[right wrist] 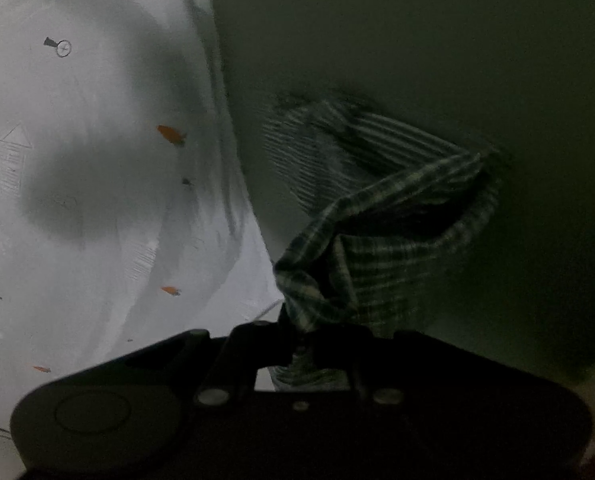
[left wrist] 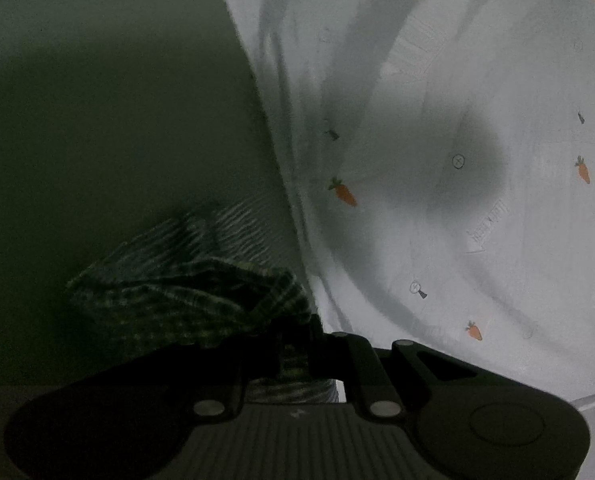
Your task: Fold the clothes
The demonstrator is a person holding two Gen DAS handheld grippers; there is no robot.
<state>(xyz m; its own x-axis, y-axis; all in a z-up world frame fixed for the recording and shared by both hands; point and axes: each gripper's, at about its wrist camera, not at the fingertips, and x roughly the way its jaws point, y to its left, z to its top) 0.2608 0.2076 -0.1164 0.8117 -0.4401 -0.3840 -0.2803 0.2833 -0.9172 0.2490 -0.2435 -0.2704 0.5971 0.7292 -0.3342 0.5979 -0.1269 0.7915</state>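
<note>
A dark green plaid garment bunches just ahead of my left gripper, whose black fingers are shut on its cloth at the bottom centre of the left wrist view. In the right wrist view the same plaid garment hangs in loose folds, its striped inner side showing, and my right gripper is shut on a lower corner of it. Both views are dim and blurred, so the fingertips themselves are hard to make out.
A white sheet printed with small orange carrots covers the surface on the right of the left wrist view and the left of the right wrist view. A plain dark green surface fills the other side.
</note>
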